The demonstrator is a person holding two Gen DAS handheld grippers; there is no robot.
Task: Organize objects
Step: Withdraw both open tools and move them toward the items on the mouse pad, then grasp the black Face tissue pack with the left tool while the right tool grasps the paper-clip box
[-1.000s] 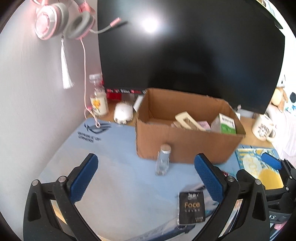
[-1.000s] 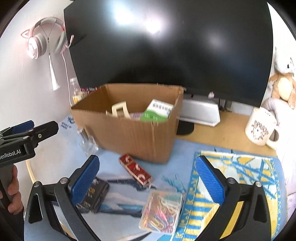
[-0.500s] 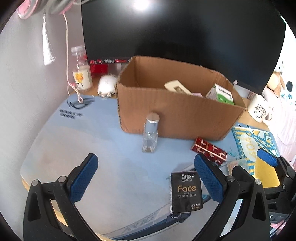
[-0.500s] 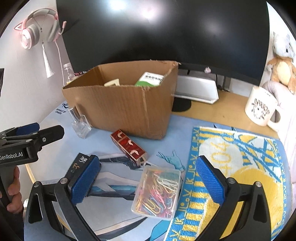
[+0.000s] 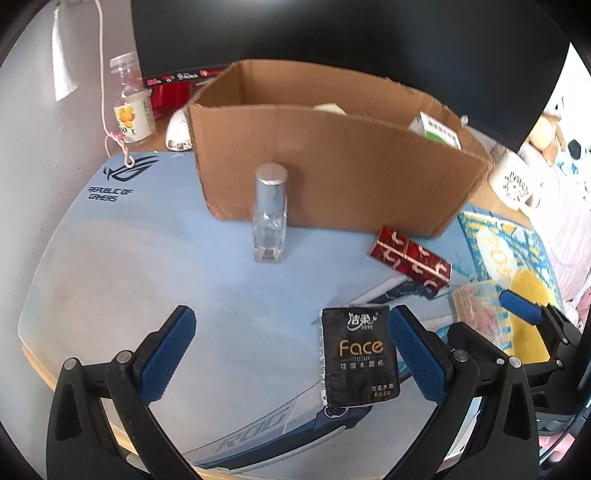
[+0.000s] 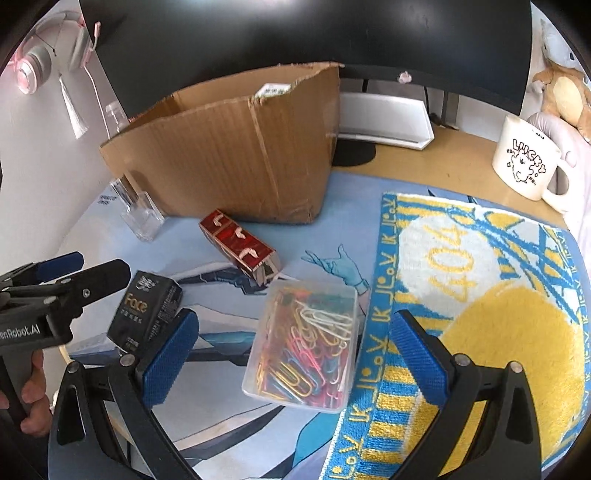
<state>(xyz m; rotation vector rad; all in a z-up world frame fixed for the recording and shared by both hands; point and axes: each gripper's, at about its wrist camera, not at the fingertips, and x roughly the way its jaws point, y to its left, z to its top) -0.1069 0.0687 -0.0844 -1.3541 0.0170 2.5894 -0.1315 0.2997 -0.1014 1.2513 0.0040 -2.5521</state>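
An open cardboard box [image 5: 332, 162] stands on the blue desk mat [image 5: 155, 266], with a green-and-white carton [image 5: 437, 129] inside. In front of it stand a clear glass bottle with a silver cap [image 5: 270, 218], a red patterned box [image 5: 410, 256] and a black "Face" tissue pack [image 5: 358, 354]. My left gripper [image 5: 291, 354] is open, low over the mat, with the tissue pack by its right finger. My right gripper [image 6: 288, 354] is open around a clear case of coloured paper clips [image 6: 306, 343]. The box [image 6: 236, 155], red box [image 6: 240, 247], tissue pack [image 6: 147, 314] and bottle [image 6: 142, 218] also show there.
A large black monitor [image 6: 295, 33] stands behind the box. A white mug [image 6: 528, 162] sits at the right, a blue-yellow towel [image 6: 480, 302] lies beside the clips. A plastic bottle [image 5: 131, 107] and a white mouse [image 5: 177, 129] are at the back left. Pink headphones [image 6: 40, 55] hang on the wall.
Both grippers have moved lower and closer to the mat. The tissue pack now lies near my left gripper's right finger, and the paper clip case now sits between my right gripper's fingers.
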